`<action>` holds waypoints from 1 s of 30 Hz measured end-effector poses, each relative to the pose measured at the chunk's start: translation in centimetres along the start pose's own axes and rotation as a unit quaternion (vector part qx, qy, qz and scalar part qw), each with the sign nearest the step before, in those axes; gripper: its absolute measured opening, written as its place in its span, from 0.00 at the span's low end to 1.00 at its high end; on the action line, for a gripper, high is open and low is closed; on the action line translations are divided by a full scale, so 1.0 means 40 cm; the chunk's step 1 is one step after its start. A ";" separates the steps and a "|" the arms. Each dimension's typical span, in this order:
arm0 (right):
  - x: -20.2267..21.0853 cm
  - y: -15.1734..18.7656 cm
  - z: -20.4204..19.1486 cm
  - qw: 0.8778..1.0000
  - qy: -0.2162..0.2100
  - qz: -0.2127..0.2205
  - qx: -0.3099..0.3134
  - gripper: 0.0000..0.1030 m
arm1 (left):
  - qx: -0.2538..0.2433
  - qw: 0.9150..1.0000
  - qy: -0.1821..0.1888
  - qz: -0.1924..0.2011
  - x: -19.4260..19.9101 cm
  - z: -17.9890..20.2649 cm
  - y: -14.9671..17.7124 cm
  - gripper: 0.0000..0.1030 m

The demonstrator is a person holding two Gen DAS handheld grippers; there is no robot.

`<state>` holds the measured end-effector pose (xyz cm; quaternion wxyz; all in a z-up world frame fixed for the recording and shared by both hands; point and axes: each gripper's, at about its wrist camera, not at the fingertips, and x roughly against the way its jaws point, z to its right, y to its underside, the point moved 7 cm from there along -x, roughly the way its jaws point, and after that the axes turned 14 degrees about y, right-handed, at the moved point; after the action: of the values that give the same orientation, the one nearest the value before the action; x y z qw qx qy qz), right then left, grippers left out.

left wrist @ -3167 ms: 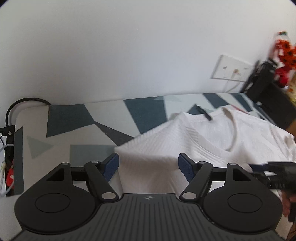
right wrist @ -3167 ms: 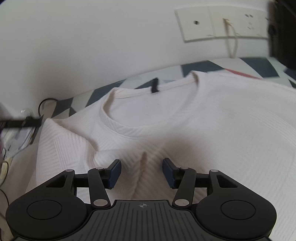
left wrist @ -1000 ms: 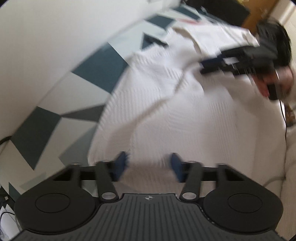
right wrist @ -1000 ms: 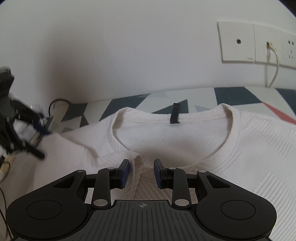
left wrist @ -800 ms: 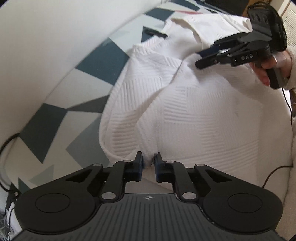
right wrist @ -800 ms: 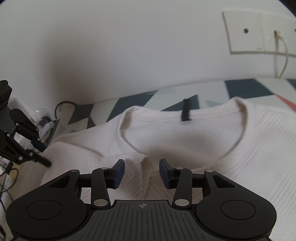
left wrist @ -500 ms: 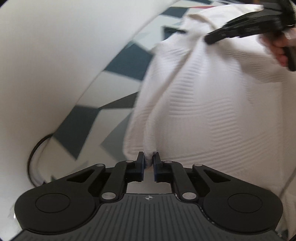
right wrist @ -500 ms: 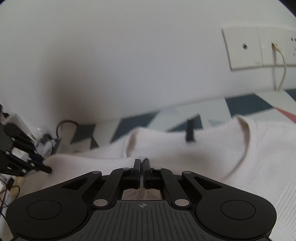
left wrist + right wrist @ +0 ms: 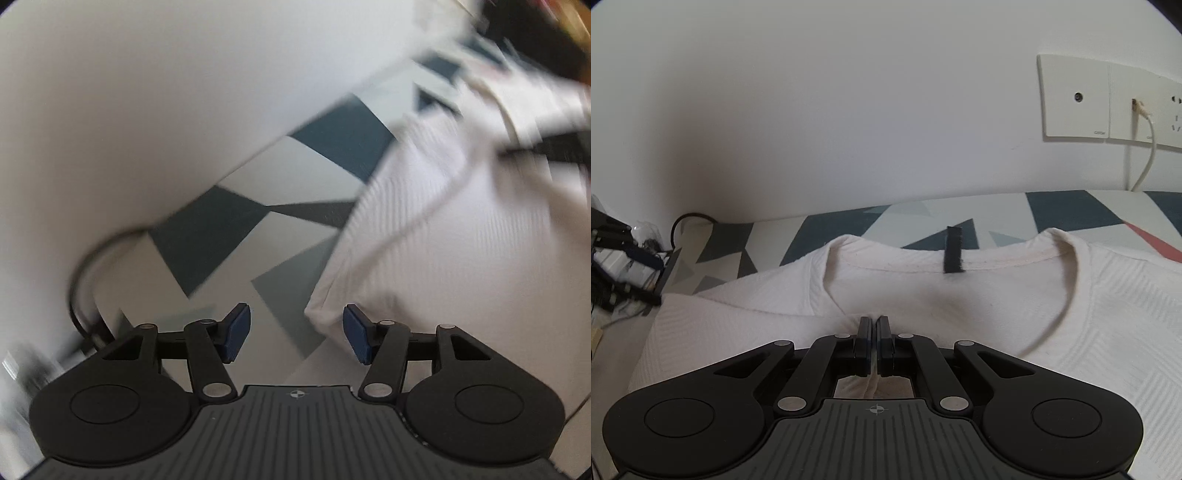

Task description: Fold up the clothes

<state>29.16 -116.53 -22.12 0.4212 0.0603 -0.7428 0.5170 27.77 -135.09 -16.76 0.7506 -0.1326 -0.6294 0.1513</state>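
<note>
A white ribbed shirt point(image 9: 1071, 314) lies spread on a patterned cover, its collar with a black label point(image 9: 953, 254) toward the wall. My right gripper point(image 9: 873, 332) is shut on a pinched fold of the shirt just below the collar. In the blurred left wrist view the shirt point(image 9: 461, 240) fills the right side. My left gripper point(image 9: 295, 332) is opening. A corner of the shirt's edge lies loose between its blue pads, nearer the right one, and neither pad presses it. The left gripper point(image 9: 646, 277) also shows at the far left of the right wrist view.
The cover point(image 9: 229, 236) has blue, grey and white triangles and runs up to a white wall. A black cable point(image 9: 85, 266) loops at its left end beside other clutter point(image 9: 613, 258). A socket plate point(image 9: 1108, 99) with a white cord point(image 9: 1145, 147) is on the wall.
The left gripper, shut on the shirt's edge half a second ago, has let it go with its jaws now apart, and it has swung leftward. The right gripper closed on the fold and stays shut.
</note>
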 end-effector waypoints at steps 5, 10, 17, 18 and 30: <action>0.033 0.028 0.011 1.000 0.007 0.002 0.010 0.02 | 0.133 0.991 0.003 -0.005 -0.042 -0.040 -0.024 0.55; 0.036 0.037 0.029 1.000 0.014 -0.002 0.002 0.02 | 0.142 0.989 -0.013 -0.035 -0.088 -0.044 -0.015 0.30; 0.020 0.013 0.016 1.000 0.011 0.007 0.010 0.02 | 0.146 0.988 -0.055 0.000 -0.053 -0.075 0.002 0.02; 0.013 0.011 0.012 1.000 0.013 0.007 0.016 0.02 | 0.150 0.988 -0.048 0.005 -0.046 -0.072 0.002 0.02; 0.064 0.032 0.020 1.000 -0.006 -0.013 0.002 0.37 | 0.216 0.975 0.042 0.033 -0.057 -0.015 0.061 0.29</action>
<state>26.41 -115.70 -21.36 0.4229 0.0741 -0.7434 0.5128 27.84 -133.73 -19.87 0.7820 0.0053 -0.5448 0.3025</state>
